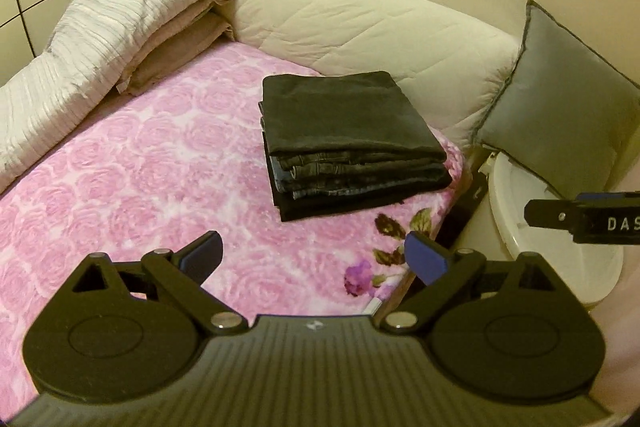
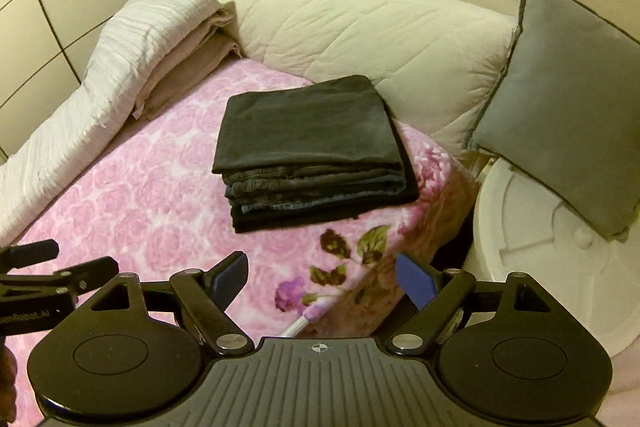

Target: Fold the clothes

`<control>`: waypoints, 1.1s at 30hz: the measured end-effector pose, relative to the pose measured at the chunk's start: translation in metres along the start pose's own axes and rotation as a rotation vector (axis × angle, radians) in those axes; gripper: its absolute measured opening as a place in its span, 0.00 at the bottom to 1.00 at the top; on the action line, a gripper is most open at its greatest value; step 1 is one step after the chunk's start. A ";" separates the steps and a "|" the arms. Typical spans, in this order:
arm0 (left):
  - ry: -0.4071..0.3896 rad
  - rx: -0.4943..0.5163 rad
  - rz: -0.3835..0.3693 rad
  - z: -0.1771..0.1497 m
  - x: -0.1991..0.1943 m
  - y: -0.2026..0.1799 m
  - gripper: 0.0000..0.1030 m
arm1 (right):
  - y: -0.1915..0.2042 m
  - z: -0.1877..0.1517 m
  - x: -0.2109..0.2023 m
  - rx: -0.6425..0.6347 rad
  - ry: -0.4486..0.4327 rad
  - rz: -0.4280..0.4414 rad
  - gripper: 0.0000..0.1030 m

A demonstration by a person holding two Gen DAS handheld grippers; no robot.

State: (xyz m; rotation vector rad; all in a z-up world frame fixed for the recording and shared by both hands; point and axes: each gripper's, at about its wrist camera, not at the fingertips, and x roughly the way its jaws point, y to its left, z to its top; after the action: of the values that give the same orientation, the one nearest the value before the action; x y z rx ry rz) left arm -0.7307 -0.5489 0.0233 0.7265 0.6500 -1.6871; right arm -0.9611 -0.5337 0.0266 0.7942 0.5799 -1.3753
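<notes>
Hovering over the pink rose blanket (image 1: pixel 132 163), the left gripper (image 1: pixel 312 255) and right gripper (image 2: pixel 320 277) both hold their blue-padded fingers wide apart, gripping nothing. Beyond them the folded clothes stack (image 2: pixel 312 155) sits on the blanket, with a quilted white pillow (image 2: pixel 372 43) behind it.

I see a pink rose-print blanket (image 2: pixel 132 211) spread over the bed. At ten o'clock lies a folded white ribbed bedspread (image 2: pixel 120 67) with beige layers beneath. A cream quilted bolster (image 2: pixel 360 31) runs along twelve o'clock; a grey cushion (image 2: pixel 560 99) leans at two, above a white round tub (image 2: pixel 532 247).
</notes>
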 end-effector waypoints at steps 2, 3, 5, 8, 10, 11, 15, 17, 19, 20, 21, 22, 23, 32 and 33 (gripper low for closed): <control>-0.001 -0.002 0.012 0.004 0.001 -0.007 0.93 | -0.003 0.004 0.001 -0.012 -0.003 0.006 0.82; -0.002 -0.005 0.017 0.006 0.002 -0.011 0.93 | -0.006 0.007 0.001 -0.018 -0.005 0.012 0.82; -0.004 -0.012 0.028 0.011 0.005 -0.020 0.93 | -0.012 0.013 0.002 -0.035 -0.009 0.020 0.82; -0.003 -0.029 0.048 0.018 0.011 -0.036 0.93 | -0.026 0.022 0.006 -0.060 -0.006 0.036 0.82; -0.006 -0.040 0.062 0.022 0.014 -0.047 0.93 | -0.035 0.028 0.008 -0.075 -0.002 0.047 0.82; -0.008 -0.046 0.069 0.024 0.016 -0.052 0.93 | -0.040 0.031 0.010 -0.083 0.000 0.053 0.82; -0.004 -0.075 0.101 0.026 0.019 -0.073 0.93 | -0.060 0.042 0.016 -0.113 0.014 0.075 0.82; -0.002 -0.091 0.118 0.024 0.019 -0.081 0.93 | -0.070 0.044 0.020 -0.130 0.027 0.090 0.82; 0.003 -0.108 0.132 0.020 0.020 -0.087 0.93 | -0.076 0.045 0.024 -0.155 0.037 0.106 0.82; 0.010 -0.118 0.138 0.019 0.021 -0.089 0.93 | -0.079 0.045 0.026 -0.167 0.044 0.113 0.82; 0.017 -0.126 0.144 0.018 0.023 -0.090 0.92 | -0.081 0.045 0.028 -0.174 0.053 0.119 0.82; 0.026 -0.133 0.151 0.018 0.025 -0.091 0.92 | -0.084 0.044 0.030 -0.177 0.061 0.123 0.82; 0.032 -0.137 0.156 0.019 0.026 -0.091 0.91 | -0.086 0.044 0.031 -0.176 0.067 0.126 0.82; 0.045 -0.129 0.142 0.029 0.036 -0.092 0.91 | -0.094 0.042 0.034 -0.135 0.070 0.128 0.82; 0.047 -0.130 0.134 0.030 0.037 -0.091 0.91 | -0.093 0.041 0.035 -0.131 0.071 0.127 0.82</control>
State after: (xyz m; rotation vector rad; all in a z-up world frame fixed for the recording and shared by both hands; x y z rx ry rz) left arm -0.8304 -0.5749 0.0198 0.7029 0.7211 -1.4949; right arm -1.0526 -0.5890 0.0109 0.7632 0.6573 -1.1849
